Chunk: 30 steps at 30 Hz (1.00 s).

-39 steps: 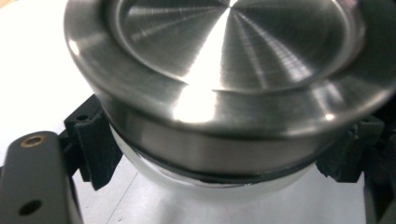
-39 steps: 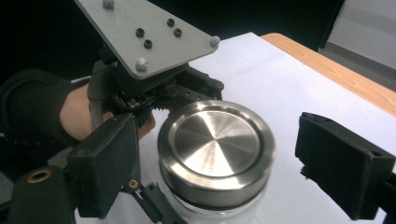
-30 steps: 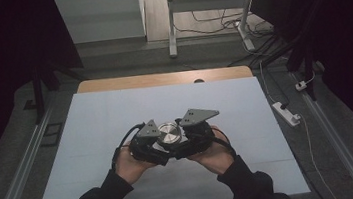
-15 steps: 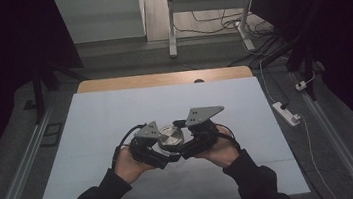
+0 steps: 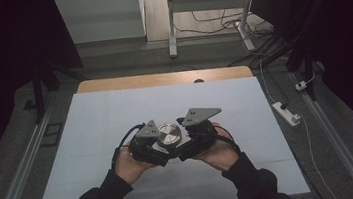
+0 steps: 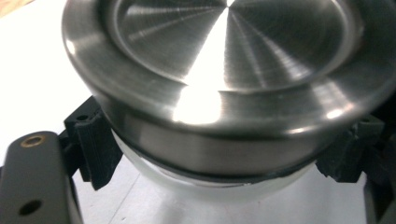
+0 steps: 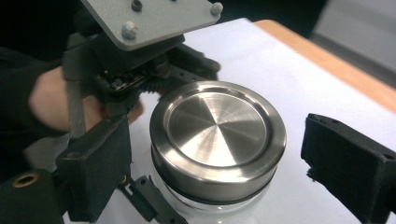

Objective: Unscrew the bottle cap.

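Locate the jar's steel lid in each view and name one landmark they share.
High view: steel lid at centre, between the two tools.
Left gripper view: steel lid across the top, its glass jar below.
Right gripper view: steel lid at centre.
Shared landmark: the white table.

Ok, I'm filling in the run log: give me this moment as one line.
left gripper: shut on glass jar below its lid | right gripper: jaws just opening, astride steel lid, not touching | jar on white table
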Each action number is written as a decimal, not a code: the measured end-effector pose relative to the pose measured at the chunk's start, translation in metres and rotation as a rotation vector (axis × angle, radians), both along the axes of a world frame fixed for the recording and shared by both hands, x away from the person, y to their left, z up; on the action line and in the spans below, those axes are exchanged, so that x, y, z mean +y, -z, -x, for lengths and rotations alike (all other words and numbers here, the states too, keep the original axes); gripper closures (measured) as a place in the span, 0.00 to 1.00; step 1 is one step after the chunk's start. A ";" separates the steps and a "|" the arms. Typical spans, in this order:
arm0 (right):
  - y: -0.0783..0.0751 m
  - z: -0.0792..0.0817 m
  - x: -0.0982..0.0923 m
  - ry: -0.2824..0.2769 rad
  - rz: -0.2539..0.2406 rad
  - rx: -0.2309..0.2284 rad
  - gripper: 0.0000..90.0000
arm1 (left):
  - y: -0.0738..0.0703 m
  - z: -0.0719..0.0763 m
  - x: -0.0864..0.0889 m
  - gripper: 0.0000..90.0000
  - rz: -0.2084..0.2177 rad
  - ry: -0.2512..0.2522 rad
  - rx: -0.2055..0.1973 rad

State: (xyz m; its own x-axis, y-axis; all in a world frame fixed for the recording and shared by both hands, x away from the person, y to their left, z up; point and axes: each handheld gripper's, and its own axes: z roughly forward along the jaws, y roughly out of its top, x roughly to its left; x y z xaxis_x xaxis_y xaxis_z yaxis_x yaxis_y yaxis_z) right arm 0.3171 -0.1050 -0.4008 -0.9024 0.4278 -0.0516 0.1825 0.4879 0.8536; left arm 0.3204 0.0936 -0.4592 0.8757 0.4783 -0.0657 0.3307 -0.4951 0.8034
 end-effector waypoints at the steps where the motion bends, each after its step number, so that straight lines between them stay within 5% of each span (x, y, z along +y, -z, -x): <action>1: 0.000 0.002 0.003 0.023 0.005 -0.011 0.10 | 0.000 0.000 0.000 0.17 -0.005 -0.009 -0.003; 5: 0.005 0.010 0.014 0.111 0.023 -0.038 0.17 | -0.001 0.002 -0.002 0.17 -0.008 -0.021 -0.011; 12: 0.007 0.013 0.018 0.118 0.030 -0.085 0.21 | -0.002 0.003 -0.005 0.17 -0.019 0.003 -0.012; 16: 0.004 0.009 0.012 0.042 0.022 -0.060 0.21 | -0.002 0.003 -0.002 0.17 0.012 0.078 0.003; 19: 0.001 0.000 0.001 -0.089 -0.025 -0.003 0.21 | -0.004 0.002 0.000 0.17 0.040 0.146 0.018; 26: 0.001 -0.008 -0.014 -0.293 -0.041 -0.002 0.21 | -0.003 0.005 -0.004 0.17 0.068 0.234 0.034; 30: 0.001 -0.010 -0.015 -0.299 -0.038 0.031 0.21 | -0.003 0.006 -0.006 0.17 0.062 0.238 0.030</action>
